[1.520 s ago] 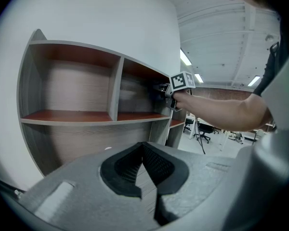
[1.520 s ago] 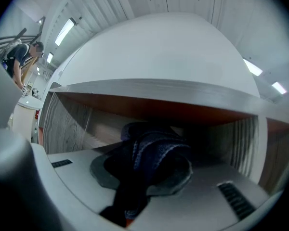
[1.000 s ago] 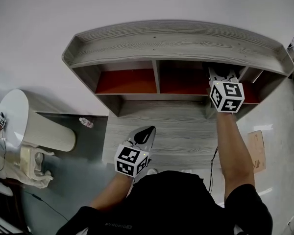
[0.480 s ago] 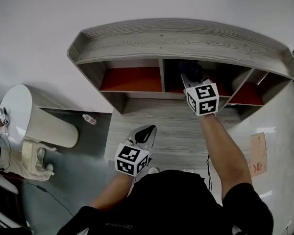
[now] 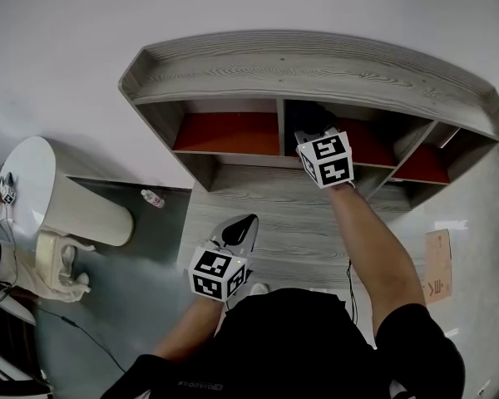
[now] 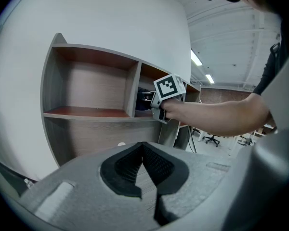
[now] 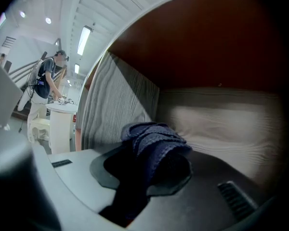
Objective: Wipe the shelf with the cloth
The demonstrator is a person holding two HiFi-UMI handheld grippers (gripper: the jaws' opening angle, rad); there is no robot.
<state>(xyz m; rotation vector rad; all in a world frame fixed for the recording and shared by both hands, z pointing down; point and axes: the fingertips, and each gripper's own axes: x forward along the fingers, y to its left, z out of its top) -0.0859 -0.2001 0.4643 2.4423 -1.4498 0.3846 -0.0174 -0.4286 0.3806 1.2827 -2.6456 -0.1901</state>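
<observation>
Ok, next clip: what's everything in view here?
shelf: one, grey with red compartment floors, against wall.
cloth: one, dark blue, middle compartment.
table: one, white, round, left of shelf.
bottle: one, small, floor by table.
cardboard: one, brown, floor at right.
bystander: one, standing by table.
left gripper: shut, empty, low before shelf.
right gripper: shut on cloth, inside shelf.
</observation>
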